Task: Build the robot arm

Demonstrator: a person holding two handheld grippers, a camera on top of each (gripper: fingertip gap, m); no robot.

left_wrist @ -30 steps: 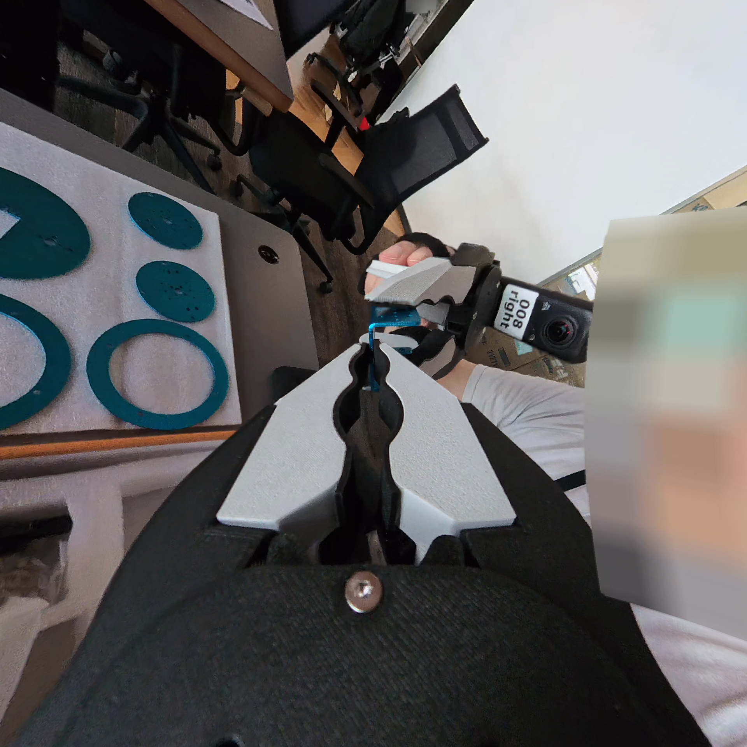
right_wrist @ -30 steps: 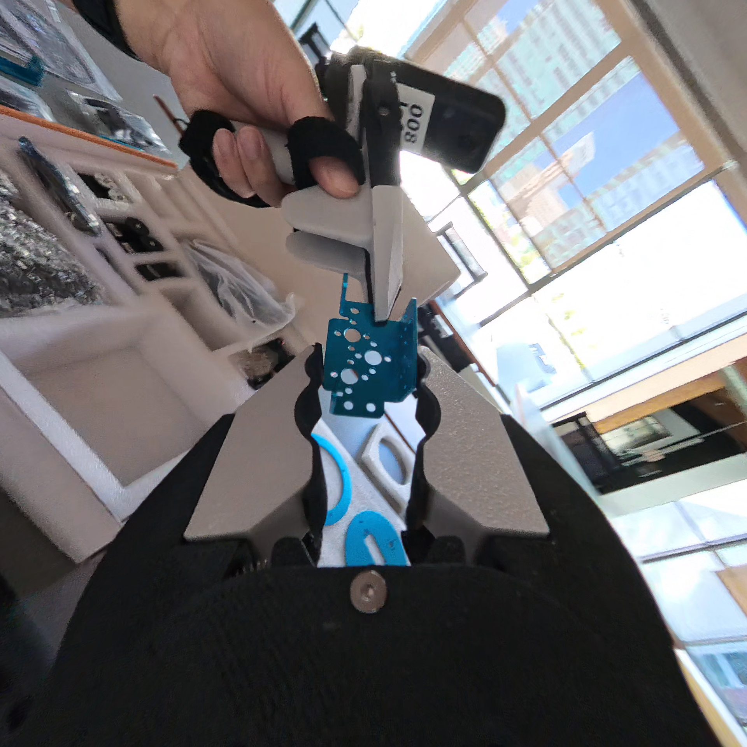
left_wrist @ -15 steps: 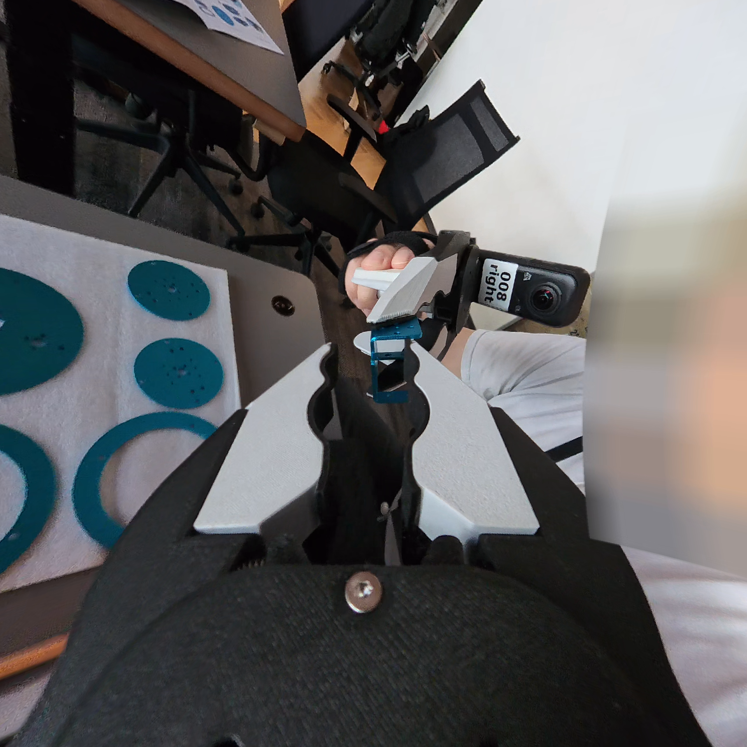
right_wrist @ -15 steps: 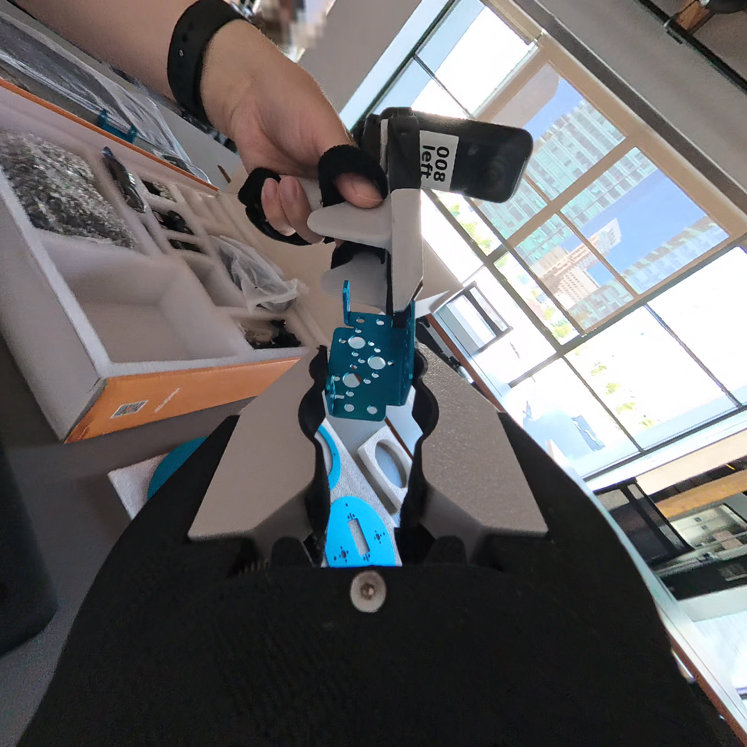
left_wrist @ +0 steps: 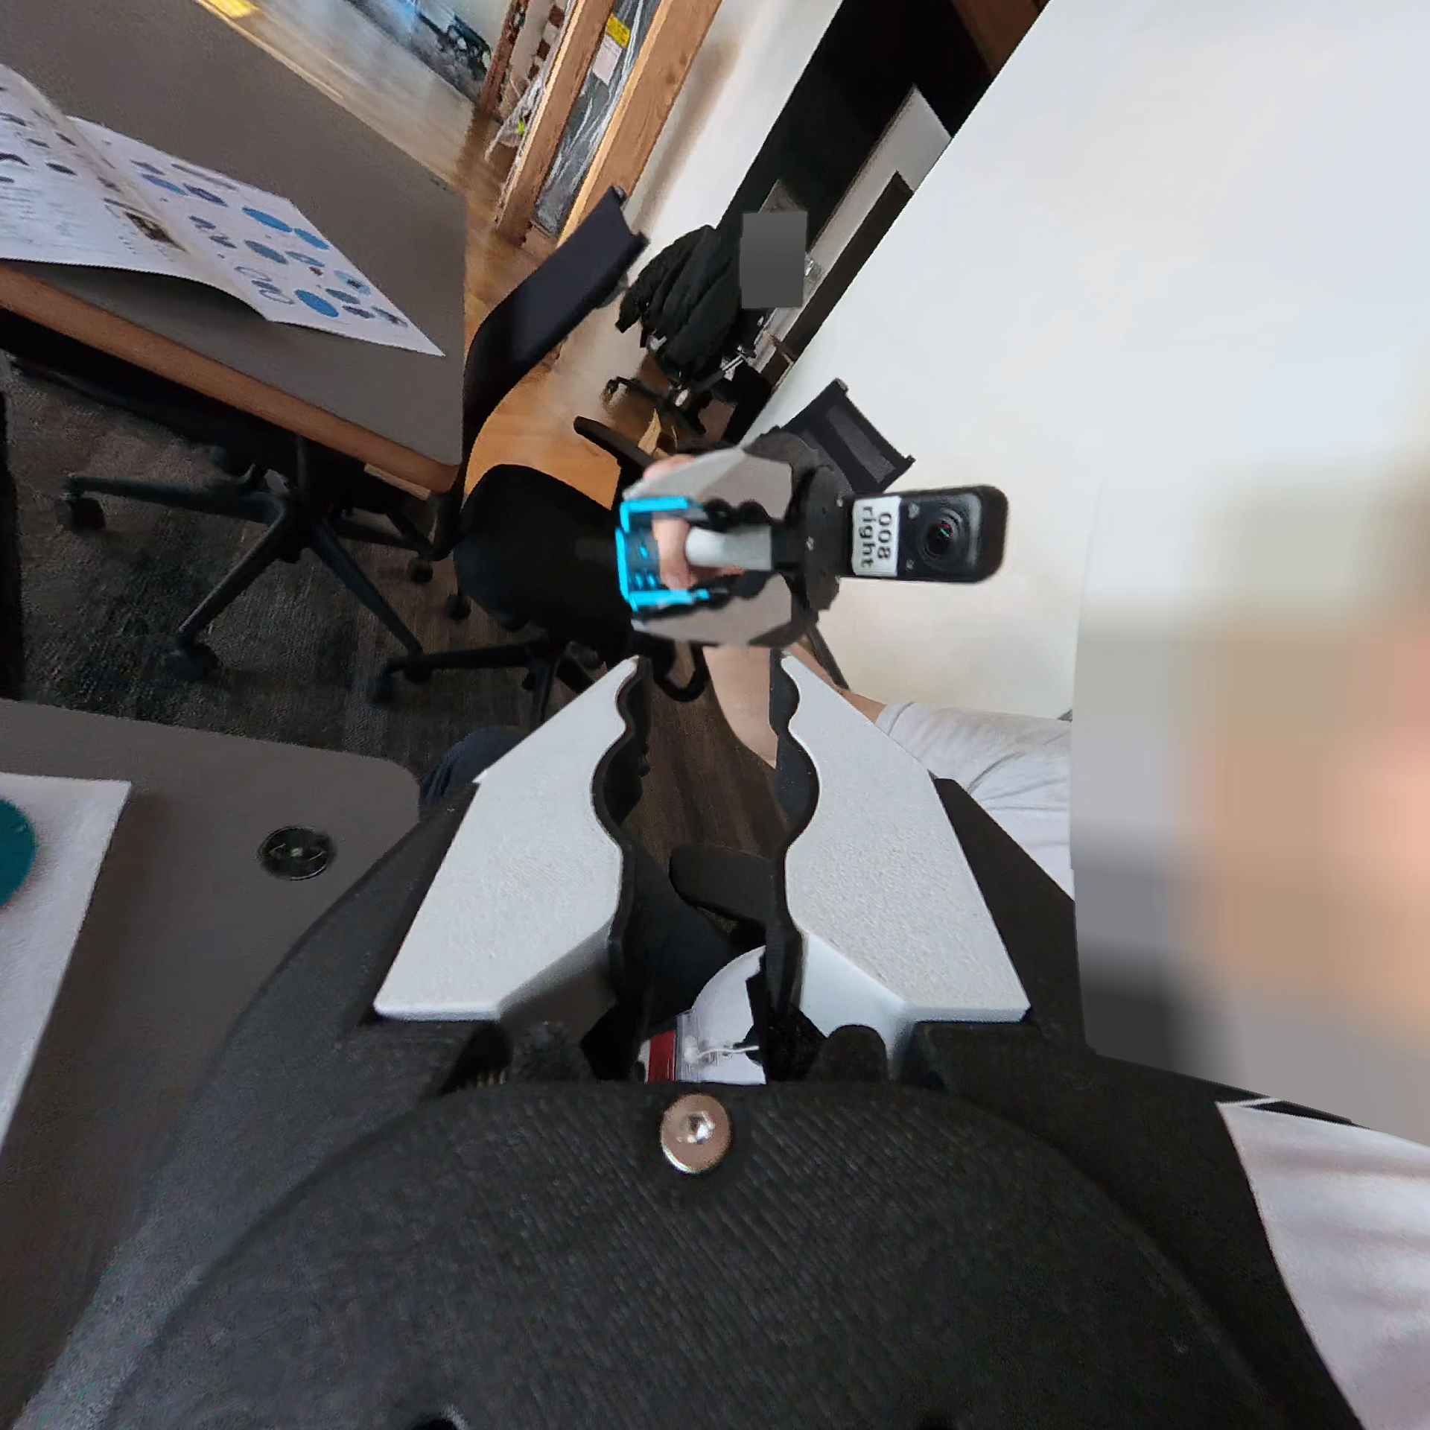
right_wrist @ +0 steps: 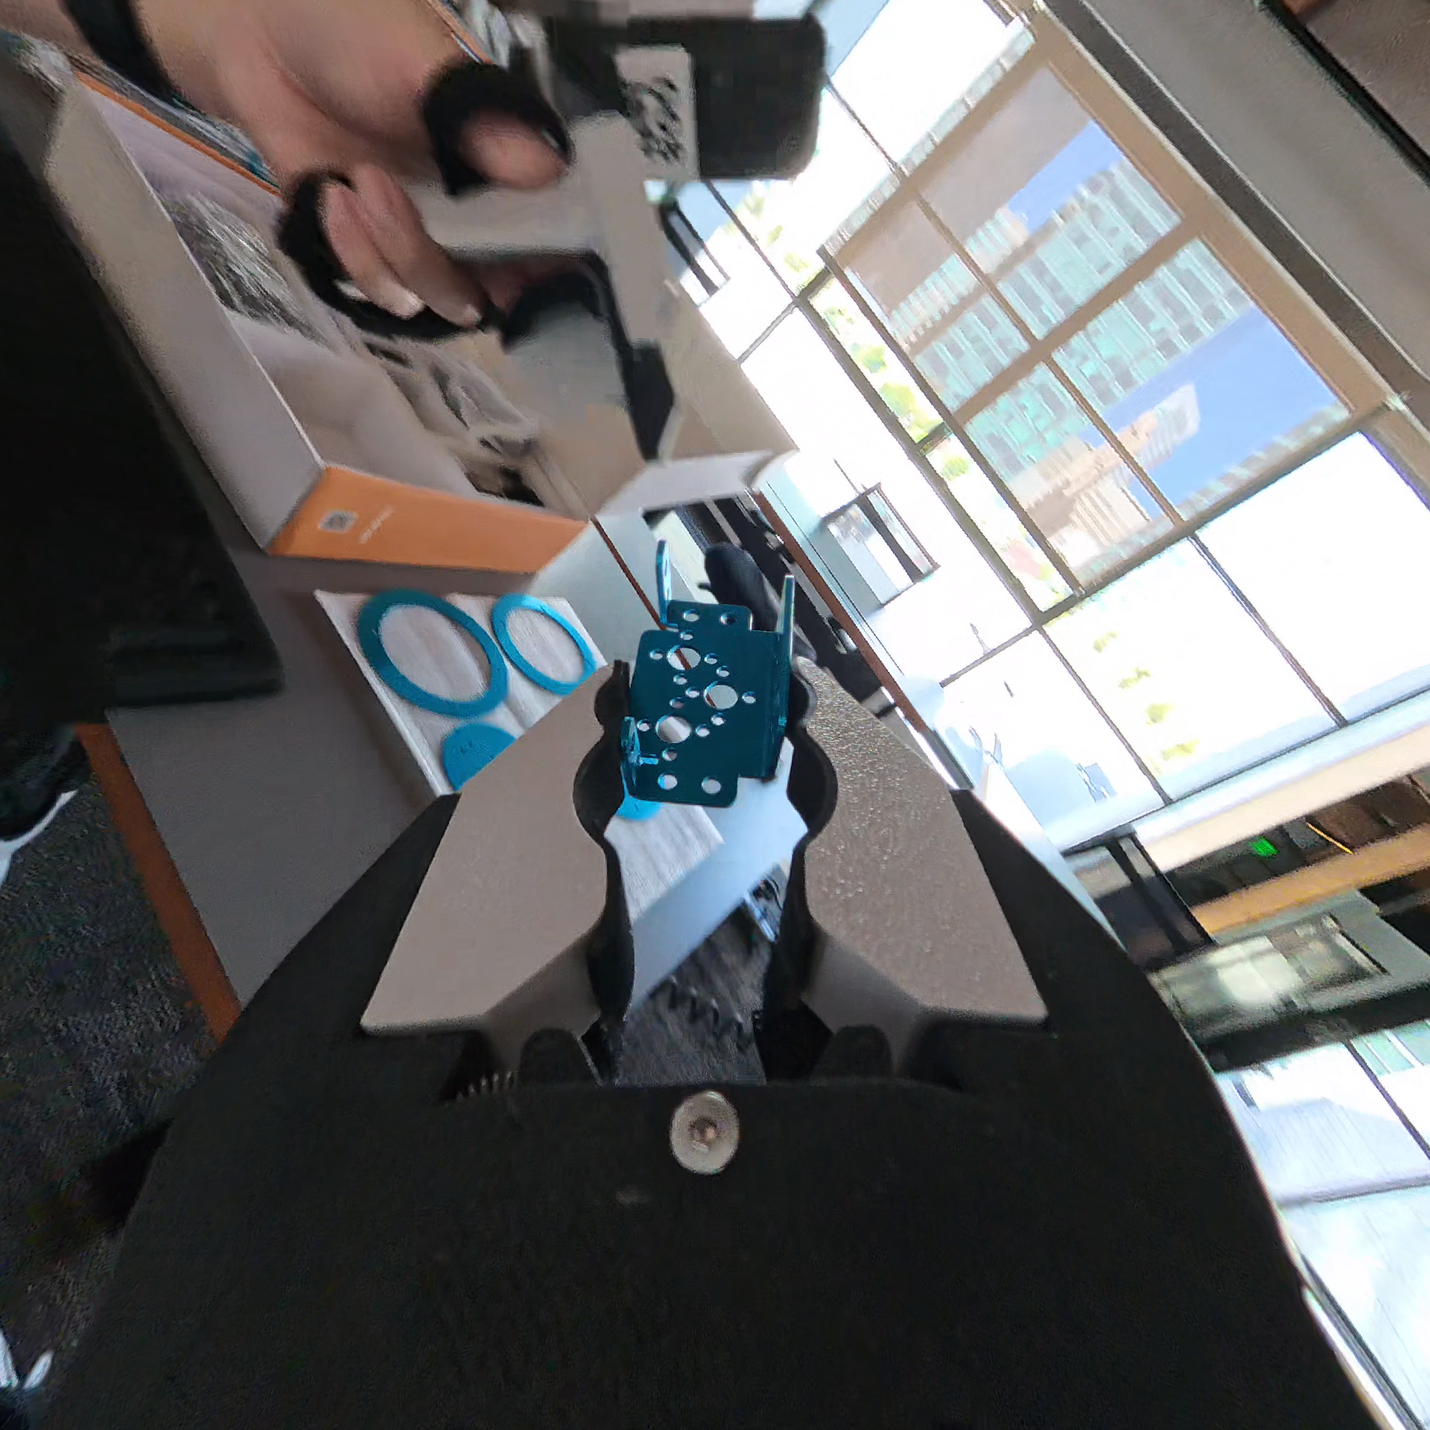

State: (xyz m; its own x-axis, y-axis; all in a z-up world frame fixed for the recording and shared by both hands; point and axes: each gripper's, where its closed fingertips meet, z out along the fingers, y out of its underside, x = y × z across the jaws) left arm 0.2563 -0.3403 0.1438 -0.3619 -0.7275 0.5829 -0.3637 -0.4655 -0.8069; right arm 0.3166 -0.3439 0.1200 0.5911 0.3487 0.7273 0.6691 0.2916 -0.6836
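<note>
Our right gripper (right_wrist: 704,696) has its jaws closed on the blue bracket (right_wrist: 708,716), pressing on its two folded side flanges and holding it in the air above the bench (right_wrist: 255,797). The left gripper (left_wrist: 708,681) stands with jaws parted and nothing between them, near the bracket but clear of it. The bracket looks like thin perforated metal, so we judge it light, stiff and somewhat slippery; the flat flanges seem the best grip. Farther left, blue rings (right_wrist: 433,654) lie on white foam, and beyond them an orange-edged parts box (right_wrist: 418,526), blurred, perhaps holding hardware.
</note>
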